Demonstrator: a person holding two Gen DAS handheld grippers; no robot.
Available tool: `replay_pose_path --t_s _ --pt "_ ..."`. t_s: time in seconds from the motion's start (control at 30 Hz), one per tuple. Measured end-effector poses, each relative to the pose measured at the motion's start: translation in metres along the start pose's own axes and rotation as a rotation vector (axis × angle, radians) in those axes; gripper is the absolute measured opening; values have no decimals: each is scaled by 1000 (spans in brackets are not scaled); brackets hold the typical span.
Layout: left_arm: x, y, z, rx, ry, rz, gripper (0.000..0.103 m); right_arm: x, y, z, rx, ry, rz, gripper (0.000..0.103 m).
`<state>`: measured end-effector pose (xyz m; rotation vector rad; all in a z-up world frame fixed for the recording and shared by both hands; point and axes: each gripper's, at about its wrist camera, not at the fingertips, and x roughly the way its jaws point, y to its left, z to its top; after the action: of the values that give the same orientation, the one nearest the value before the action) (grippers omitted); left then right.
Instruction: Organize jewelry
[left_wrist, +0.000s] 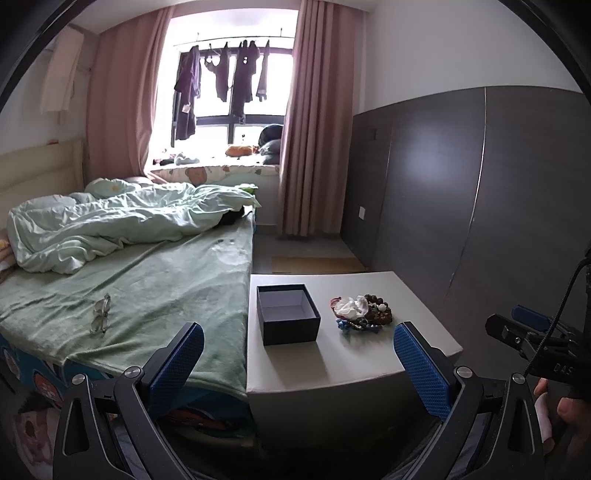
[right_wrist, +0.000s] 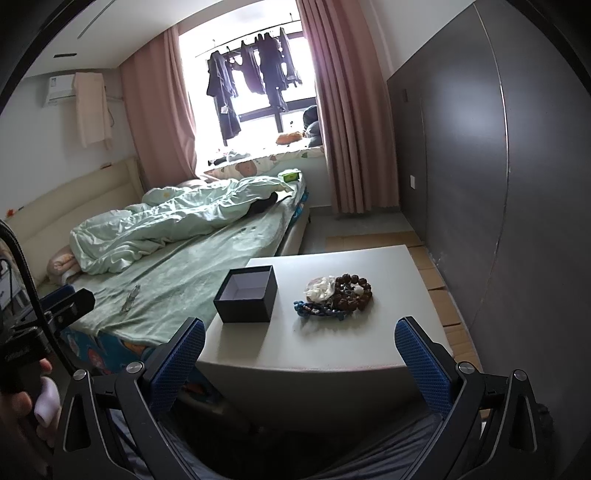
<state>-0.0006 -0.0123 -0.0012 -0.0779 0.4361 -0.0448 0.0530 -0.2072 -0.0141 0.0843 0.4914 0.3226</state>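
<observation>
A heap of jewelry (left_wrist: 360, 312) (right_wrist: 334, 295), brown beads, blue beads and a white piece, was seen right of centre on the white table (left_wrist: 369, 354) (right_wrist: 332, 343). Just left of it, apart, an open dark box (left_wrist: 288, 319) (right_wrist: 246, 298) was stood. The left gripper (left_wrist: 299, 362) and right gripper (right_wrist: 300, 360) were held wide at the lower frame edge, nothing between the fingers. A green bed (left_wrist: 147, 288) was shown at left.

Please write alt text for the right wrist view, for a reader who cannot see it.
An open dark box and a pile of beaded bracelets lie apart on a white table beside a bed with green bedding. The open right gripper frames the near edge of the table, holding nothing. Eyeglasses lie on the bed.
</observation>
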Motion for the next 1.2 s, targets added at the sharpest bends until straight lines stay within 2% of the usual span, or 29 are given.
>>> replay_pose_path --t_s 0.67,1.2 --pt "0 0 -3 -18 -2 -14 103 2 -2 -5 8 3 13 103" --pt "-3 3 -4 -15 -11 -31 103 3 -8 -2 7 -1 -15 103"
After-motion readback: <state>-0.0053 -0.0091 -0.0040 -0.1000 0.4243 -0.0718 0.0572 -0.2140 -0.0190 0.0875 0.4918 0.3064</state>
